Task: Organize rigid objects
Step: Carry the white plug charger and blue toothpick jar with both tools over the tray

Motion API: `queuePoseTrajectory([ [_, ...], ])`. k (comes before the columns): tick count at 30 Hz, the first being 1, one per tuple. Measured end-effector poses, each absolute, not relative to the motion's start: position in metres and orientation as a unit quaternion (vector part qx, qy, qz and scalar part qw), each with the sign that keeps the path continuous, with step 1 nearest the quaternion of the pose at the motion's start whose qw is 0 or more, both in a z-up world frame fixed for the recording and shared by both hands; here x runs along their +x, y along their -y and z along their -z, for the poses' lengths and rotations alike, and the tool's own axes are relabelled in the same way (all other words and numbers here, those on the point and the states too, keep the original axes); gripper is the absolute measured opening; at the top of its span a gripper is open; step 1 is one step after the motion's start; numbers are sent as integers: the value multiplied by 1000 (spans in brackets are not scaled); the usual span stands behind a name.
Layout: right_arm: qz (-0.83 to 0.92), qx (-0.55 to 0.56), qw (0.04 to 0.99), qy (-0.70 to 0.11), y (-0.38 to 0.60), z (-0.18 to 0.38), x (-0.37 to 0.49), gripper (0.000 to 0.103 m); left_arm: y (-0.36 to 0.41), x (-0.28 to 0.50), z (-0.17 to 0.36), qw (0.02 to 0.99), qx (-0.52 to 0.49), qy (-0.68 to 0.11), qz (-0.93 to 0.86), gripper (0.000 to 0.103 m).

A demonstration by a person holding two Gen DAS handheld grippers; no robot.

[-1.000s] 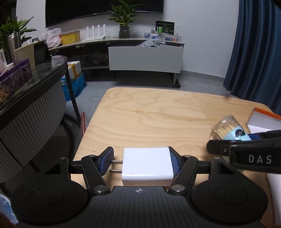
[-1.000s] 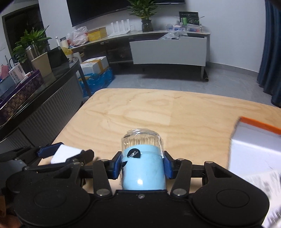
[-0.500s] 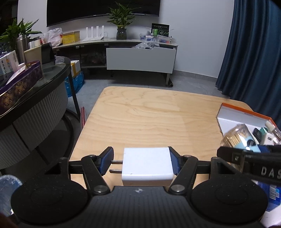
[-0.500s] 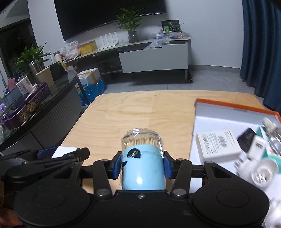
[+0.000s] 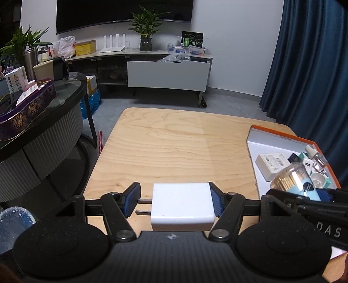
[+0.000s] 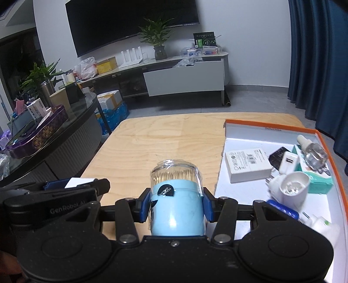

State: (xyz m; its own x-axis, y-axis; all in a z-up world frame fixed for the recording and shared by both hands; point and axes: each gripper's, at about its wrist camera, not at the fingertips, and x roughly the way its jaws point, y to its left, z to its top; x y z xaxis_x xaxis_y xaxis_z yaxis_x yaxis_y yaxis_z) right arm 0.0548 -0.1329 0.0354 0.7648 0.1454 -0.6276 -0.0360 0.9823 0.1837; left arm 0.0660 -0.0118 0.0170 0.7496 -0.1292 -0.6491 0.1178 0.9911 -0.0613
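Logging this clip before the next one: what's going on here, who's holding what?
A person carries two handheld grippers above a wooden table. The left gripper has its jaws shut on a white plug adapter, prongs pointing left. The right gripper clamps a blue toothpick jar with a clear lid. To the right lies an orange-rimmed box that already holds a charger, a dropper bottle and other small items. Neither held item is in it yet.

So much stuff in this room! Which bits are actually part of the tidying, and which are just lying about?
Part of the job:
- white charger, in left gripper
- blue toothpick jar, in right gripper
- orange-rimmed box

Just lying about:
- potted plant
- television
- purple tin
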Motion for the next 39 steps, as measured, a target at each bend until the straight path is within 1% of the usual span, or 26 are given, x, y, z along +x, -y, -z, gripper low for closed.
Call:
queuePoseTrajectory([
  [12,-39,87,941,-323,147,-47,31,58,22,53,-23,936,-9,-342,83,66],
  [39,-2,101,950,-296,185,-63,8,58,54,41,-34,934,6,-334,125,66],
])
